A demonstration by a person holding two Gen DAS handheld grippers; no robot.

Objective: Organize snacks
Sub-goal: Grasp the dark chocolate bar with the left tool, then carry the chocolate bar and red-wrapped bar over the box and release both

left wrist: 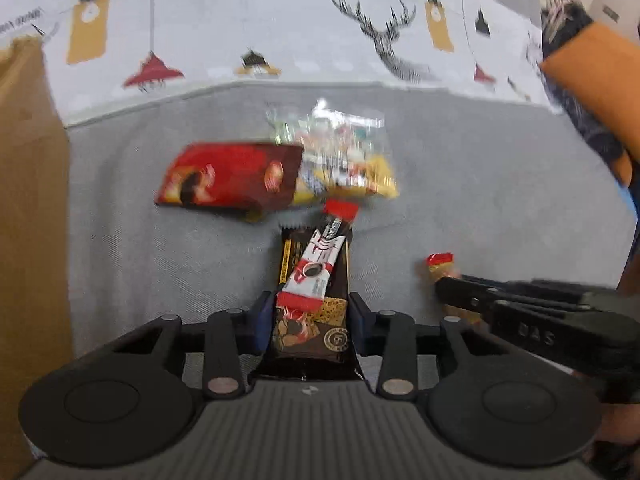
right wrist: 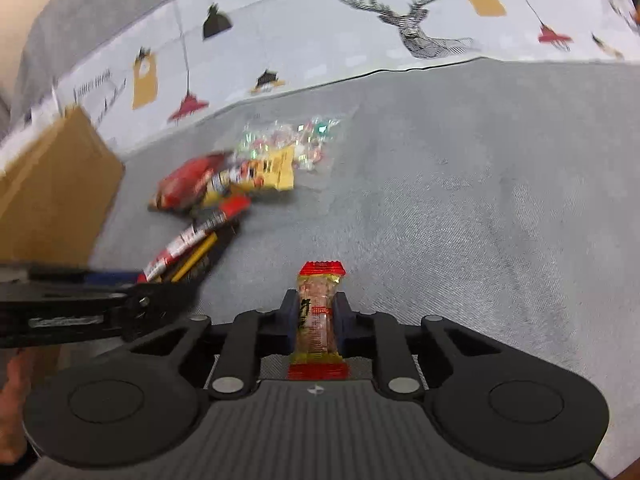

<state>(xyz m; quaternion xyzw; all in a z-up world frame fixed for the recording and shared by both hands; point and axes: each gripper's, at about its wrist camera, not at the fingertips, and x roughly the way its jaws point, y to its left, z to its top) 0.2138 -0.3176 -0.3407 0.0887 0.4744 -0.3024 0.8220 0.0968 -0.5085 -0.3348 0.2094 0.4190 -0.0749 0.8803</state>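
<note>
A dark brown foil snack packet with a yellow side stripe [left wrist: 310, 340] is clamped between the blue-padded fingers of the left gripper [left wrist: 310, 320], its far end reaching forward past the fingertips. A slim white-and-red coffee sachet [left wrist: 316, 268] is seen lying slantwise on top of that packet, just ahead of the fingertips; whether it is pinched as well cannot be told. Further ahead of the left gripper, on the grey woven cloth surface [left wrist: 480, 200], a red and brown glossy snack bag [left wrist: 228, 178] is laid beside a yellow packet [left wrist: 360, 184], with a clear plastic bag of small wrapped sweets [left wrist: 332, 136] just beyond them. A brown cardboard box [left wrist: 28, 200] is seen at the left edge. The right gripper [right wrist: 318, 316] is closed on a small clear-wrapped snack bar with red crimped ends [right wrist: 318, 320], held lengthwise between its pads. The same pile of packets is seen ahead and to the left of the right gripper, near the white patterned cloth printed with a deer head [right wrist: 416, 24].
</note>
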